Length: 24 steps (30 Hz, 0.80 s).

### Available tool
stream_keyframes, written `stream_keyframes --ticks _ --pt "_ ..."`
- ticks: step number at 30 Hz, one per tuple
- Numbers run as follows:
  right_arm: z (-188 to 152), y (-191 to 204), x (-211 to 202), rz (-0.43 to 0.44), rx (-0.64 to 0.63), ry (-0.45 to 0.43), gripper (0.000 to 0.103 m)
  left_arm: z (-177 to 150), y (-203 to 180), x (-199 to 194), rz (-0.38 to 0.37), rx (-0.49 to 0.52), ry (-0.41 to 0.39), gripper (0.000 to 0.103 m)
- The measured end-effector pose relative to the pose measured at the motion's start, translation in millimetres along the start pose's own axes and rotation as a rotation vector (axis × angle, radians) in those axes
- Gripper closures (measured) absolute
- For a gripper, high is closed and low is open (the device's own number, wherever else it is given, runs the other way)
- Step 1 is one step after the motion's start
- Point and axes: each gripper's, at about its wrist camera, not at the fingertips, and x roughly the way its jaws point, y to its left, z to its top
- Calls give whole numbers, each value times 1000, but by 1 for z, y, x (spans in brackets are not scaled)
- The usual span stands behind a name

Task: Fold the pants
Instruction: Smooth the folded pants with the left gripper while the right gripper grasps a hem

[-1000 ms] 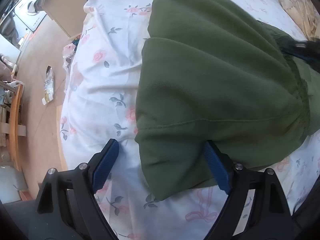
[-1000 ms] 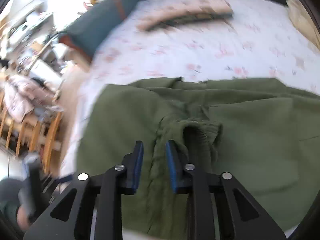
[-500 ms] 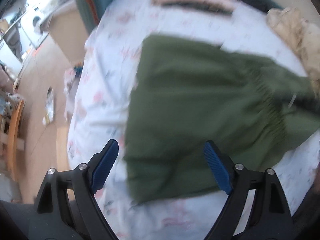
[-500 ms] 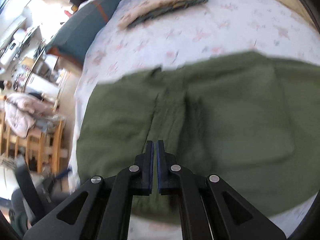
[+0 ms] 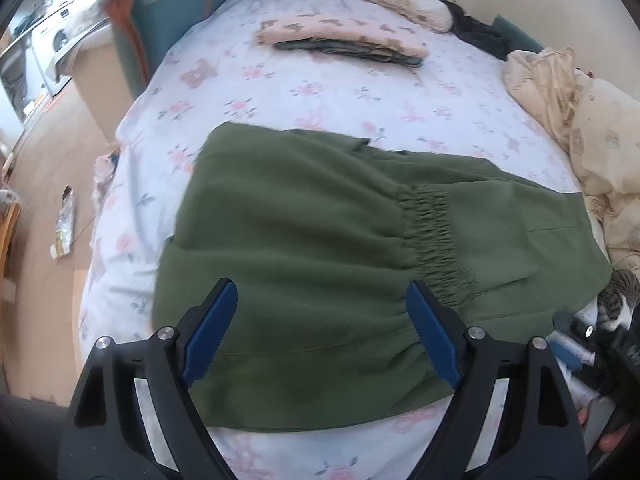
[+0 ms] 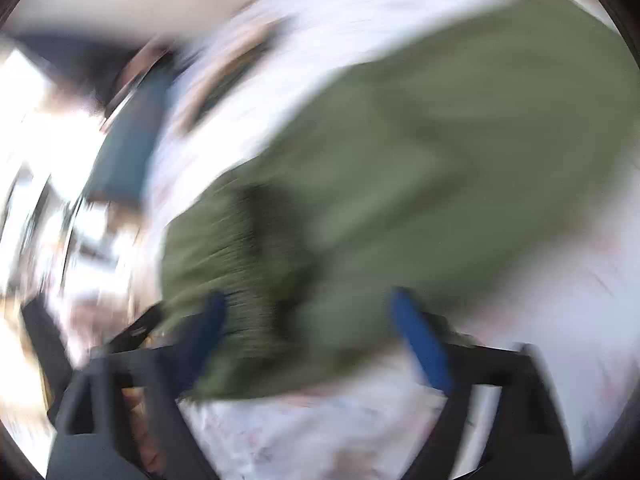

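From the left wrist camera, the left tongs (image 5: 320, 336) hang with their blue pads spread wide and nothing between them, poised above the near hem of the green pants (image 5: 344, 248), which lie flat across the flowered bedsheet (image 5: 320, 92) straight ahead of the tips. The gathered elastic waistband (image 5: 438, 236) sits ahead and to the right of the right-hand pad, with more green cloth lying beyond it. Farther ahead a folded stack of clothes (image 5: 344, 40) rests on the sheet, well apart from the pants. From the right wrist camera everything is smeared by motion, yet the right tongs (image 6: 316, 340) show both pads spread apart, empty, with the pants (image 6: 420, 160) spreading ahead and to the right of them. The fabric looks soft, light and limp, so I'd expect it to sag and crease rather than hold shape; the thick waistband or the stitched hem look the surest places to pinch.
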Motion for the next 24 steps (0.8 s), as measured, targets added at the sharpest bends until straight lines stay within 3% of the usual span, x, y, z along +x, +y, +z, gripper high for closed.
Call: stream_keyframes --ticks 5,11,15,19,21,22,23,24 --pt "20 -97 -1 16 346 -97 12 4 -5 6 -40 -28 38 20" --pt "104 -128 -9 -4 357 -219 10 6 7 6 11 -31 6 20" --pt "134 -148 -40 -60 429 -364 15 8 31 3 46 -81 -12 20" --pt "159 -189 -47 -64 510 -350 26 7 39 8 53 -95 6 20" --pt "172 -177 -45 -111 443 -377 34 8 39 8 60 -90 1 20" --pt "175 -169 -42 -140 413 -380 51 9 39 7 59 -88 -4 20" --pt "179 -168 -43 -168 390 -384 76 9 39 6 60 -86 -10 20" --pt "180 -168 -51 -197 368 -405 89 10 40 4 63 -84 -20 20"
